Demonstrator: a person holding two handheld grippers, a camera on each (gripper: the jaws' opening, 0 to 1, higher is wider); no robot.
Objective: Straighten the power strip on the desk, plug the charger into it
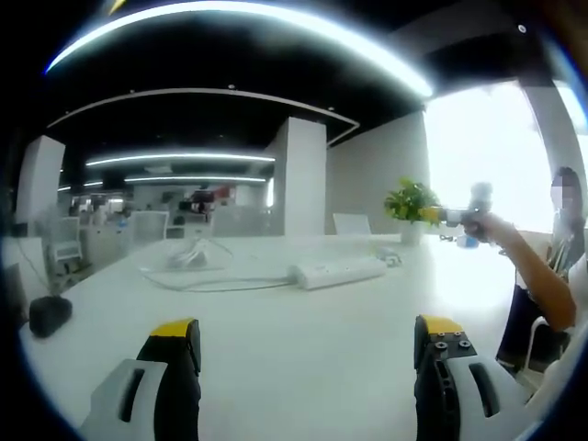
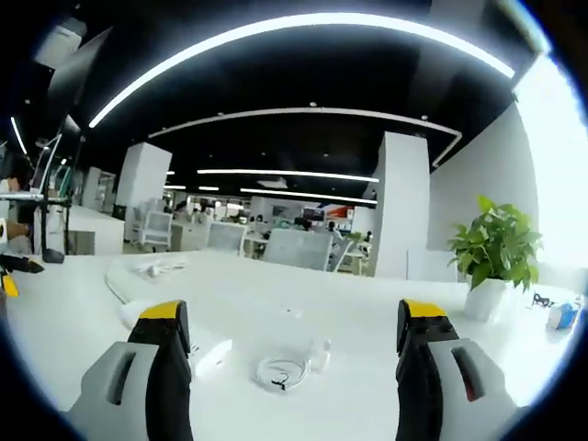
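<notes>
Power strip [image 1: 337,273], white and long, lies on the white desk [image 1: 276,349] in the left gripper view, well ahead of the left gripper [image 1: 308,344] and slightly right of centre, set at a slant with its right end farther away. A thin white cable [image 1: 220,285] runs from its left end in a loop across the desk toward a clear plastic bag [image 1: 188,255] farther back. The left gripper's yellow-tipped jaws stand wide apart above the bare desk, with nothing between them. A dark object [image 1: 49,315] sits at the desk's left edge. At the right of that view a person's hand [image 1: 491,227] holds the other gripper raised near a potted plant [image 1: 411,204].

In the right gripper view, the right gripper [image 2: 294,335] also has its jaws spread wide, holding nothing. Between them on the desk lies a coiled white cable with a small white charger [image 2: 320,353] at its end, the coil [image 2: 283,372] just beside it. A white oval object [image 2: 209,356] lies close to the left jaw. Farther back on the left sits a clear plastic bag [image 2: 147,269]. A potted plant in a white pot [image 2: 496,253] stands at the right, with a small blue and white object [image 2: 560,316] near the desk's far right edge.
</notes>
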